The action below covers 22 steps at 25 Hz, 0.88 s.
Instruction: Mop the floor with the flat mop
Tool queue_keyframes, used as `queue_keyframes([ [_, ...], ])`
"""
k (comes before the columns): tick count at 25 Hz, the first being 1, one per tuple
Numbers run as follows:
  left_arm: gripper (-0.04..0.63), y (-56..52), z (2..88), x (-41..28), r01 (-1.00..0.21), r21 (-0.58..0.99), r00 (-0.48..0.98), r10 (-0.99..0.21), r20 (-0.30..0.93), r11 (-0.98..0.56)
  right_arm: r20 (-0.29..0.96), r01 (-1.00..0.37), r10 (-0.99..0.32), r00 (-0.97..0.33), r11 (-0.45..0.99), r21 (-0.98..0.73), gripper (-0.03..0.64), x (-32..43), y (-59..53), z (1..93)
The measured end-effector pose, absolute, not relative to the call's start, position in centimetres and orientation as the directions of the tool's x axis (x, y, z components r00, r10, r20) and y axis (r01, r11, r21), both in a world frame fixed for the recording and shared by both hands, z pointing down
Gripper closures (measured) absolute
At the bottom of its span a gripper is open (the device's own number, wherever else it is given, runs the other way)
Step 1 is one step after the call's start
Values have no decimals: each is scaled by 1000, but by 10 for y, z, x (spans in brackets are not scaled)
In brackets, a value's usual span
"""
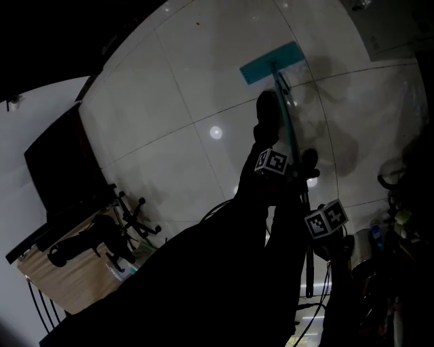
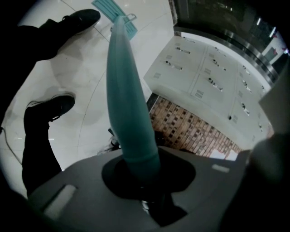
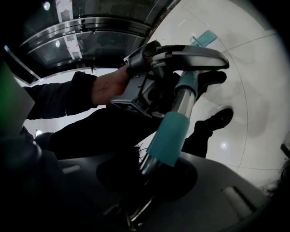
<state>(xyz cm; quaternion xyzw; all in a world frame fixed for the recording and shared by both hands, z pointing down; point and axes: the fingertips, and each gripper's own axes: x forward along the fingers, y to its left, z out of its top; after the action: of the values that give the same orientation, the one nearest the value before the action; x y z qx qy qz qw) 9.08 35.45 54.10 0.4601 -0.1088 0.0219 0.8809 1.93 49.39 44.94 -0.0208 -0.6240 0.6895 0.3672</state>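
Note:
The flat mop's teal head [image 1: 271, 62] lies on the glossy white tiled floor [image 1: 176, 101] at the far end, and its pole [image 1: 293, 146] slants back toward me. On the upper part of the pole my left gripper [image 1: 288, 173] is shut. Lower down, my right gripper [image 1: 310, 234] is shut on the same pole. In the left gripper view the teal pole [image 2: 129, 99] rises out of the left gripper [image 2: 140, 181] to the mop head [image 2: 112, 10]. In the right gripper view the right gripper [image 3: 145, 174] clamps the pole just below a teal sleeve [image 3: 170, 136], with the left gripper [image 3: 152, 86] higher up.
A black monitor [image 1: 61, 169] on a wooden desk [image 1: 61, 274] stands at the left, with a chair base [image 1: 132, 217] beside it. Clutter and cables [image 1: 390, 230] fill the lower right. My dark shoes [image 2: 52, 106] stand on the tiles. White lockers [image 2: 217, 77] line one wall.

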Motion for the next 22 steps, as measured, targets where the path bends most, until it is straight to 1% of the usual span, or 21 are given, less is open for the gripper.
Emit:
queue_keyframes([
  [12, 508, 255, 539, 48, -119, 811, 969, -110, 220, 573, 423, -475, 522, -740, 39, -879, 505, -23, 397, 446],
  [22, 509, 121, 532, -13, -111, 819, 967, -128, 219, 563, 393, -443, 479, -785, 9, -896, 505, -87, 262, 439],
])
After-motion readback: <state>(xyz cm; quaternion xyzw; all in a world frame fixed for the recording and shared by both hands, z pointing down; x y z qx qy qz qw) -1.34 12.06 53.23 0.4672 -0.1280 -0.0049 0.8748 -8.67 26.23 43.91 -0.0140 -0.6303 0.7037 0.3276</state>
